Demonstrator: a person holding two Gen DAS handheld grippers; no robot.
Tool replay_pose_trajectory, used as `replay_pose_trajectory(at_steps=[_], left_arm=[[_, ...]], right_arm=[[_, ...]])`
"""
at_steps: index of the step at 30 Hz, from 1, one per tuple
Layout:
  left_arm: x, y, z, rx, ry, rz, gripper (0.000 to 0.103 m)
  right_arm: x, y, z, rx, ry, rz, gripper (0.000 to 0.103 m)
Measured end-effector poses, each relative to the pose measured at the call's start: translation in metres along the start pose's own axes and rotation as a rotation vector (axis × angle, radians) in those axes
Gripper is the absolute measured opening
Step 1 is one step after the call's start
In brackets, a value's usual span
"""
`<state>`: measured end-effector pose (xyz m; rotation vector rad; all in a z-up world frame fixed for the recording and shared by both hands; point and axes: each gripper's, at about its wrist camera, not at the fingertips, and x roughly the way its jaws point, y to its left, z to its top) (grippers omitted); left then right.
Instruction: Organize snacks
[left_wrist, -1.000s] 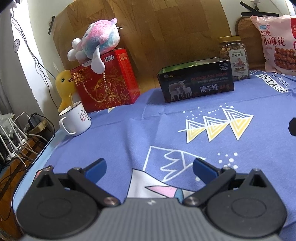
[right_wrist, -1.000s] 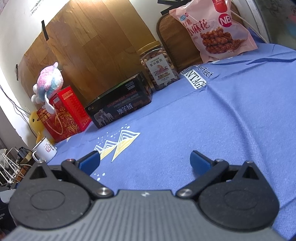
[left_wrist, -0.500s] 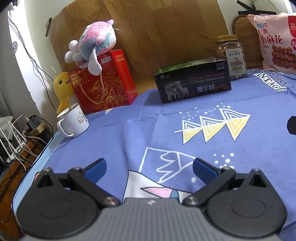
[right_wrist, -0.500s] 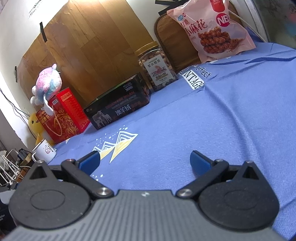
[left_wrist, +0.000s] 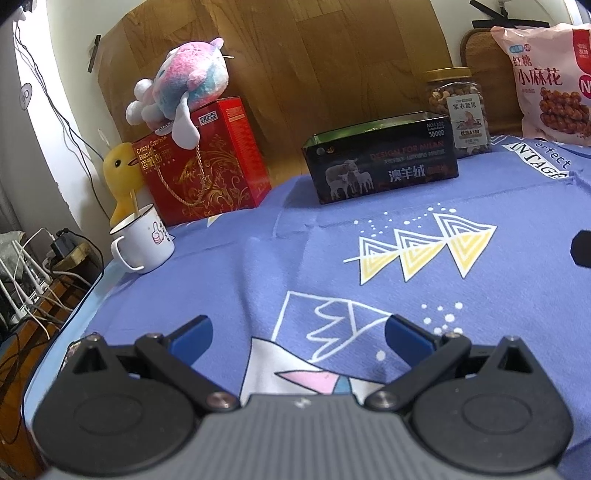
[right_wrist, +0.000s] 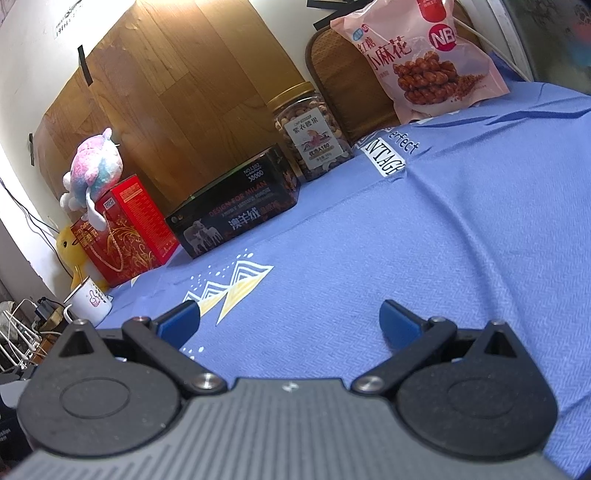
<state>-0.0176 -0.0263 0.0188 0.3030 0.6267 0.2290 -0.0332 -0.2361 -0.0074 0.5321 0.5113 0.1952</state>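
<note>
Both sets of tongs are spread wide and hold nothing. Your left tongs (left_wrist: 297, 338) hover low over the blue cloth (left_wrist: 332, 258) covering the tabletop; your right tongs (right_wrist: 290, 321) do the same further right.

The snacks stand in a row along the far edge, against the wood-grain panel (left_wrist: 295, 55), well apart from both tongs. From left to right in the left wrist view:

- the red biscuit box (left_wrist: 218, 162), with a plush toy (left_wrist: 184, 85) resting on top;
- the black tin (left_wrist: 384, 158), open-topped, its long axis running left to right across your line of approach;
- the nut jar (left_wrist: 461, 110), upright, just beside the tin's right end;
- the pink snack bag (left_wrist: 550, 81), propped upright at the far right.

In the right wrist view the nut jar (right_wrist: 314, 133) and the pink snack bag (right_wrist: 424, 59) lie ahead and slightly right of centre, so your right tongs appear better placed for them. The red biscuit box lies ahead-left of your left tongs.

Nothing stands on the cloth between the tongs and the row. Note the white mug (left_wrist: 144, 240) and the yellow duck toy (left_wrist: 122, 173) beside the red biscuit box; they would crowd a reach from the left. The plush toy is likely to slide off if you lift that box.
</note>
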Motion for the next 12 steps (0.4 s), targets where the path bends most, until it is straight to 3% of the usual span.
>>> replay_pose_trajectory(at_steps=[12], left_arm=[[-0.0037,0.0020,-0.0010,-0.008,-0.004,-0.063,0.103]], right_arm=[[-0.0011,-0.0010,0.0006,-0.004,-0.004,-0.002,0.103]])
